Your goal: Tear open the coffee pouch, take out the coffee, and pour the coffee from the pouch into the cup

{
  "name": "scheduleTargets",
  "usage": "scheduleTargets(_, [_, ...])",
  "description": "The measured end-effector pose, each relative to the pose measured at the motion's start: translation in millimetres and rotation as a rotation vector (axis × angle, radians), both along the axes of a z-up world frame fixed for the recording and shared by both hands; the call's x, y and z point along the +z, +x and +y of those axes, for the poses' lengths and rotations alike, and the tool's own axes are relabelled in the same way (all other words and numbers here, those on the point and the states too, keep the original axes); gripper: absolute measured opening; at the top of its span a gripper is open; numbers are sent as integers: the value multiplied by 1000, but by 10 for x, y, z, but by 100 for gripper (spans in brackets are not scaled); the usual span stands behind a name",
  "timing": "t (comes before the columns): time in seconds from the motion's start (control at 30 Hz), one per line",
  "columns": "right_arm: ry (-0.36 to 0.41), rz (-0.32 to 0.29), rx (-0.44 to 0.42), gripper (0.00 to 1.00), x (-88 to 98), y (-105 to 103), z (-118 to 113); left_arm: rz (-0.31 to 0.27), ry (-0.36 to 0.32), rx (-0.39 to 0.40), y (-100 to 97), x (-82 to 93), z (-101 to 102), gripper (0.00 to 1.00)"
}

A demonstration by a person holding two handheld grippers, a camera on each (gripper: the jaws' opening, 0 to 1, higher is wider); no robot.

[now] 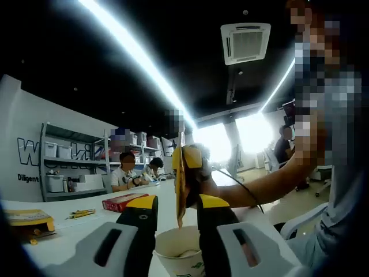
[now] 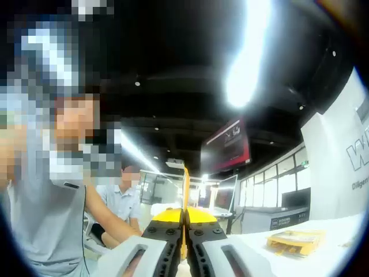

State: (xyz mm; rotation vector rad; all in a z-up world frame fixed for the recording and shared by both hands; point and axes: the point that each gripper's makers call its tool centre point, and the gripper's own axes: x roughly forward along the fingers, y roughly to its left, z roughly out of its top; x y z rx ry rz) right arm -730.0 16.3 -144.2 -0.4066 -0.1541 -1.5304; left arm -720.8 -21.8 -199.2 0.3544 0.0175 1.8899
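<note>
Yellow pouch (image 1: 180, 190) hangs edge-on over cup (image 1: 179, 251), low corner just above rim, pinched by right gripper (image 2: 185, 231). Left gripper (image 1: 176, 231) spread wide, straddling cup, gripping nothing. Pour looks underway: keep spout centred, tilt slowly, don't knock cup.

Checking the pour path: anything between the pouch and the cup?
Nothing visible. In the left gripper view the pouch hangs upright, its lower tip just above the open cup, with clear air between. The right gripper clamps the pouch higher up.
</note>
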Motion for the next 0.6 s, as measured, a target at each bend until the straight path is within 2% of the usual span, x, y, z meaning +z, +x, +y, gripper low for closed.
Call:
scheduleTargets(0.17, [32, 0, -2, 2, -3, 26, -45, 11, -15, 3, -69, -17, -21, 30])
scheduleTargets(0.3, [39, -7, -9, 2, 31, -33, -22, 3, -5, -5, -251, 10, -84, 30])
scheduleTargets(0.4, [24, -17, -22, 2, 66, -125, 31, 5, -4, -7, -140, 1, -34, 30])
scheduleTargets(0.53, [-11, -30, -35, 2, 108, -113, 11, 10, -1, -1, -98, 7, -24, 30])
scheduleTargets(0.6, [-22, -33, -38, 2, 129, -179, 51, 12, 7, 4, -60, 17, -19, 30])
